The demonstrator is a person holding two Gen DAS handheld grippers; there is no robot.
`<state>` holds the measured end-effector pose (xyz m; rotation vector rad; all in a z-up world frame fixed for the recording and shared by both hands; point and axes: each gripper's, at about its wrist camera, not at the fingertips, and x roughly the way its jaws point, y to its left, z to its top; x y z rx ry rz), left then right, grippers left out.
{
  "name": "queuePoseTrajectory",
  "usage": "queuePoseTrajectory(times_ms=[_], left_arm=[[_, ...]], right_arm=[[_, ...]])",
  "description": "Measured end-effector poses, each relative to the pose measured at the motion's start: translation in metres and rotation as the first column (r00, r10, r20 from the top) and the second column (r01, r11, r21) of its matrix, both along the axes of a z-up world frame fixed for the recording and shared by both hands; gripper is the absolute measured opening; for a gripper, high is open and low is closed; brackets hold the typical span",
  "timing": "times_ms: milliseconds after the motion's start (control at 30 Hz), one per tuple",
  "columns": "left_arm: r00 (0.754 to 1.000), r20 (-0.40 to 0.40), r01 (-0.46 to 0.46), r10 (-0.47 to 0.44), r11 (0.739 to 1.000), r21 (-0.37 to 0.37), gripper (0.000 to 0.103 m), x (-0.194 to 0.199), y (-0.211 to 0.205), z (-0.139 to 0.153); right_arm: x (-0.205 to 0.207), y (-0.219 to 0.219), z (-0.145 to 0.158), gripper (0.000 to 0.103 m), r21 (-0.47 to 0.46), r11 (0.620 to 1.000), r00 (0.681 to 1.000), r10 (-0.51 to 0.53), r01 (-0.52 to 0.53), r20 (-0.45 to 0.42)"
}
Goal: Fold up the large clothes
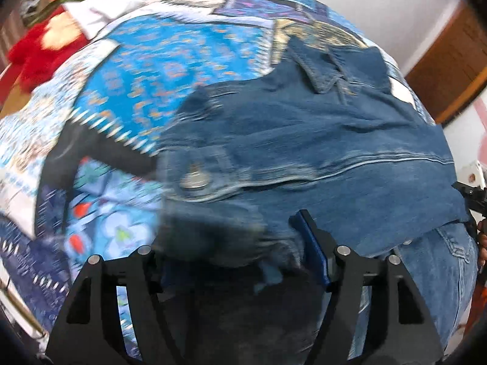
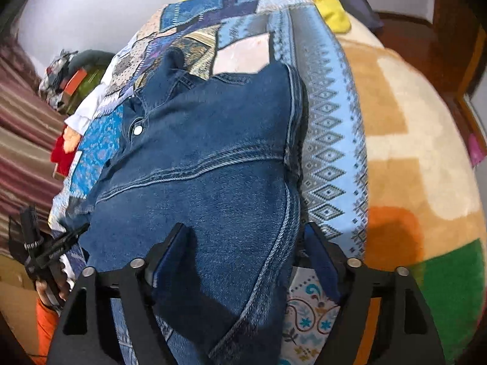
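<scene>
Right at the bottom of the right wrist view, the right gripper point(image 2: 243, 252) has its two blue pads wide apart, with the near edge of the denim jacket point(image 2: 210, 158) lying loose between them, not pinched. In the left wrist view the left gripper point(image 1: 234, 243) is spread apart too, with a blurry lump of denim between its fingers.

The jacket lies on the patchwork bedspread point(image 2: 331, 140), already folded into a thick bundle. Its collar point(image 1: 316, 67) points to the top of the frame, away from the cameras. Its long side runs from the grippers up toward the collar.

The next job looks like another fold. To do it well, both grippers should pinch the near edge at the same level, then lift together so the layers stay straight.
</scene>
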<state>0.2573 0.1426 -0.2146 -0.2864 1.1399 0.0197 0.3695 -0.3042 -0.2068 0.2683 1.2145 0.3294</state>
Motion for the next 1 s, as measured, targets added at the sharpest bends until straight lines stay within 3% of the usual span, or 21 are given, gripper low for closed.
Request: queuePoseTrajectory(times_ms=[133,333,500,567,633,700,833,967,1000], left_arm=[[1.000,-0.013,-0.016,0.016,1.000,-0.017,0.078,-0.012,0.026,0.011],[0.996,0.058,-0.069,0.070,0.997,-0.023,0.086,0.008,0.064,0.040],[0.997,0.001,-0.080,0.081,0.995,-0.064,0.086,0.059,0.080,0.016],[0.994,-0.059,-0.091,0.089,0.995,-0.031,0.086,0.081,0.080,-0.004],[0.994,-0.099,-0.055,0.054,0.998,-0.012,0.076,0.097,0.076,-0.023],[0.992,-0.125,-0.028,0.020,0.998,-0.063,0.063,0.110,0.071,-0.042],[0.995,-0.103,-0.012,-0.002,0.991,-0.137,0.053,0.124,0.068,-0.056],[0.993,-0.122,-0.012,-0.007,0.987,-0.159,0.028,0.137,0.071,-0.062],[0.993,-0.120,-0.012,-0.004,0.990,-0.138,0.023,0.138,0.070,-0.060]], right_arm=[[0.005,-0.008,-0.002,0.079,0.058,0.998,0.999,-0.030,0.032,-0.042],[0.016,-0.011,0.013,0.079,0.023,0.999,0.999,-0.032,0.032,-0.007],[0.037,-0.014,0.022,0.079,0.044,0.997,0.997,-0.071,0.071,0.010],[0.048,-0.012,0.020,0.079,0.050,0.996,0.997,-0.077,0.076,0.008],[0.059,-0.010,0.014,0.079,0.043,0.996,0.996,-0.084,0.084,-0.015],[0.071,-0.007,0.005,0.079,0.038,0.996,0.996,-0.081,0.083,-0.043],[0.092,0.003,-0.007,0.077,0.030,0.998,0.998,-0.046,0.047,-0.040],[0.107,0.020,-0.010,0.039,0.025,1.000,1.000,-0.002,0.002,-0.011],[0.111,0.025,-0.011,0.035,0.017,1.000,1.000,0.006,-0.006,-0.008]])
